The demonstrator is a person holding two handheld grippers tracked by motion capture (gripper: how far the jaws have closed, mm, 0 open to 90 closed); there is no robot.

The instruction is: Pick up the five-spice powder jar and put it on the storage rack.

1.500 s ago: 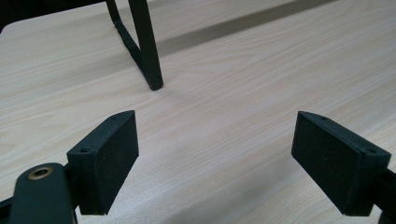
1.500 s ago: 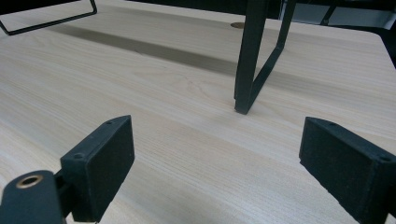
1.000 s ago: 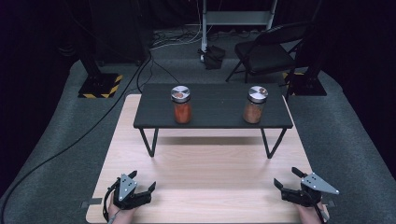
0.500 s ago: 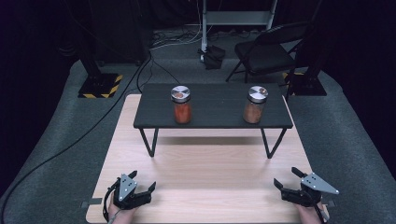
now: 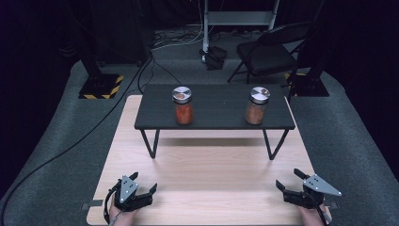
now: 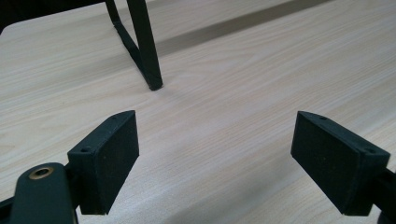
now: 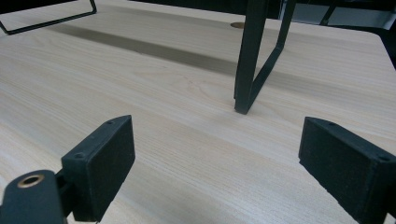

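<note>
Nothing has changed: our left gripper (image 5: 141,194) and right gripper (image 5: 292,185) rest wide open and empty on the table (image 5: 211,183), well apart from both jars (image 5: 182,106) on the black stand (image 5: 216,115); work unstarted.

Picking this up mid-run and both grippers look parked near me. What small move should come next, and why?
Probably bring the left gripper forward and up toward the red-filled jar on the black raised shelf. Both it and the right gripper sit open and empty on the wooden table at its near edge, far short of both jars; the brown-filled jar stands on the right gripper's side.
</note>
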